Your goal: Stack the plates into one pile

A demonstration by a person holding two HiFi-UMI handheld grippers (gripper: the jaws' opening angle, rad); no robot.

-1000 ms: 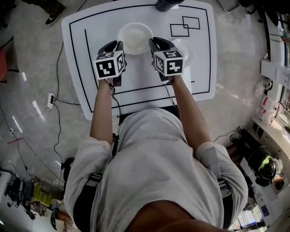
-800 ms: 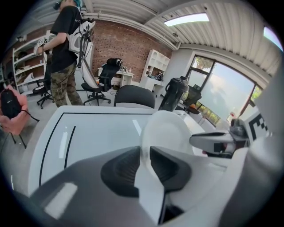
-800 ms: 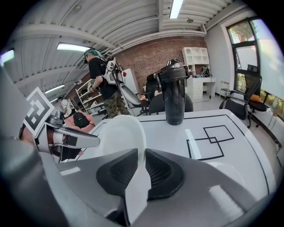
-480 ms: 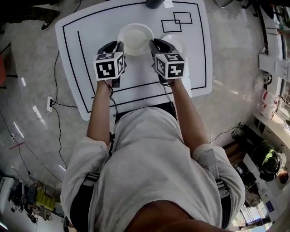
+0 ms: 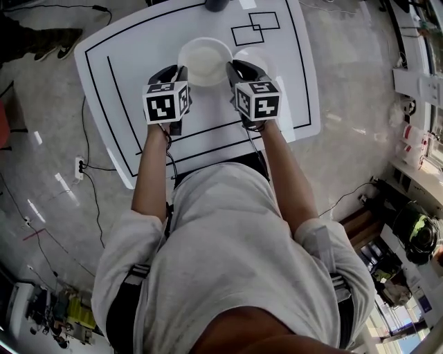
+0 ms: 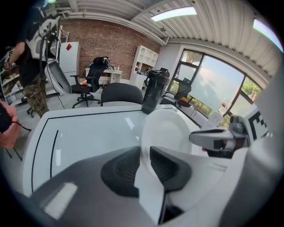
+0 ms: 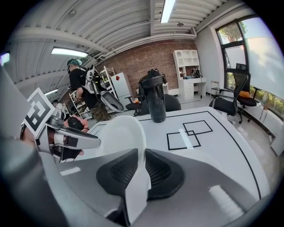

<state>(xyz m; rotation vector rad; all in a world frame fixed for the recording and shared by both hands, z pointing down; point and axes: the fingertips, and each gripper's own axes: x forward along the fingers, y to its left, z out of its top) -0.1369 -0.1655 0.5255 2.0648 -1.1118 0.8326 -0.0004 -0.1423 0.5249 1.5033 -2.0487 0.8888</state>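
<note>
A white plate point(image 5: 205, 61) hangs just above the white table point(image 5: 131, 62), held from both sides. My left gripper point(image 5: 181, 75) is shut on its left rim, and the plate point(image 6: 166, 131) runs edge-on between that gripper's point(image 6: 144, 153) jaws. My right gripper point(image 5: 234, 70) is shut on the right rim, with the plate point(image 7: 119, 135) pinched between its point(image 7: 143, 164) pads. A second white plate point(image 5: 259, 61) lies on the table just right of the held one, partly hidden behind the right gripper.
A black bottle point(image 5: 216, 4) stands at the table's far edge, also the bottle point(image 7: 155, 99) beyond the plate. Two overlapping black outlined squares point(image 5: 252, 29) are marked at the back right. A person point(image 6: 31, 66) stands beyond the table's left side, and office chairs point(image 6: 120, 94) behind it.
Both grippers have carried the held plate to the right across the table, so it now sits close beside the second plate. The grips have not changed.
</note>
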